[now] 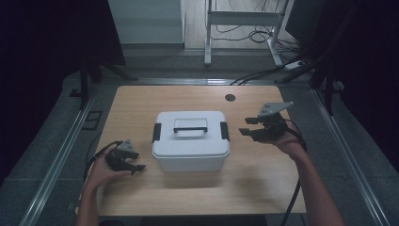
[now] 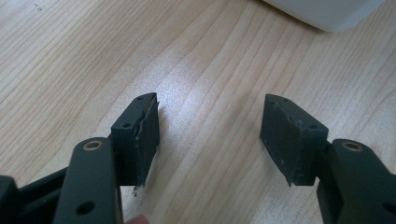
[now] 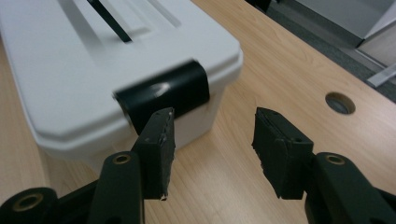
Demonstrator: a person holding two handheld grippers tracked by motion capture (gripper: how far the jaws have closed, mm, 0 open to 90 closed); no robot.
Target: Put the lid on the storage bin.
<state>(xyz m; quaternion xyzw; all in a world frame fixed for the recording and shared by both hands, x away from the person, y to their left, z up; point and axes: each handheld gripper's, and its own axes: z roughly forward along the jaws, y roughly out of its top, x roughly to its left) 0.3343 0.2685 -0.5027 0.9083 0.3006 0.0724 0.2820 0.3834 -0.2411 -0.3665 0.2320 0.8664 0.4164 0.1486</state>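
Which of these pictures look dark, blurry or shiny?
High view: dim, with near-black corners and a soft shadow in front of the box. Left gripper view: sharp, with a pale sheen on the table. Right gripper view: bright, the latch slightly blurred, with a small glint on it.

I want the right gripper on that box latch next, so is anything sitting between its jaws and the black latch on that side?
Nothing visible does. The right gripper has open, empty jaws, and the black latch on the white box lies just beyond them, with bare table alongside.
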